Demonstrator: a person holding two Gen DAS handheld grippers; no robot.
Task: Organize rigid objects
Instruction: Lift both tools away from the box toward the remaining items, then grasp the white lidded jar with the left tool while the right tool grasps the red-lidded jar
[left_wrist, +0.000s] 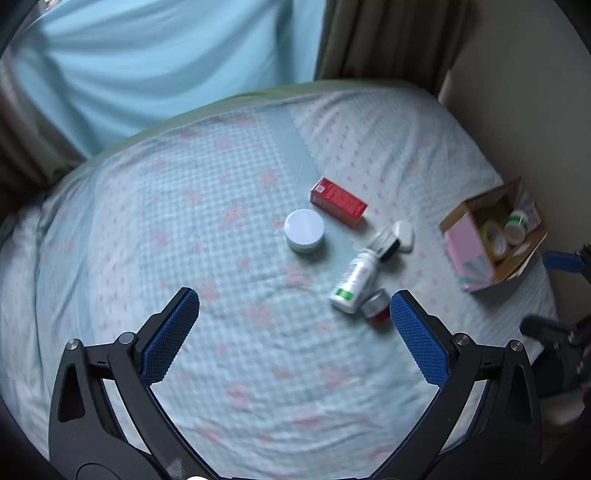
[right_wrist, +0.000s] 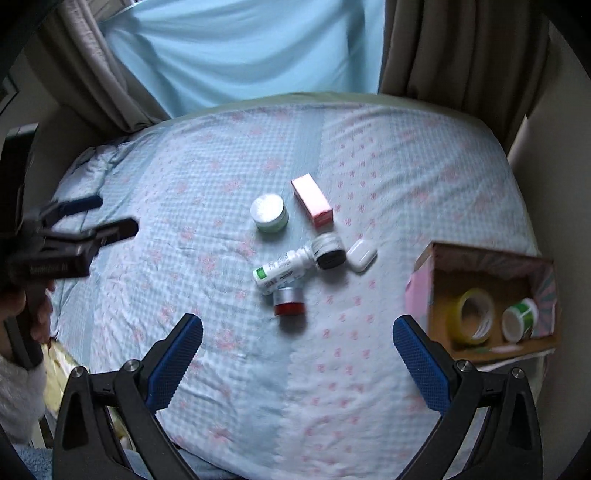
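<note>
With both the left gripper (left_wrist: 294, 334) and right gripper (right_wrist: 297, 360) held wide and empty, two tape rolls (right_wrist: 471, 316) are seen boxed in the carton (right_wrist: 480, 258) at three o'clock, while six items (right_wrist: 280, 271) are left mid-bed.

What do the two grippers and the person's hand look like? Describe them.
Both the left gripper and the right gripper have black curved frames with silver rivets and blue cross-hatched pads on their fingers. The person's hand wears a fuzzy white sleeve.
</note>
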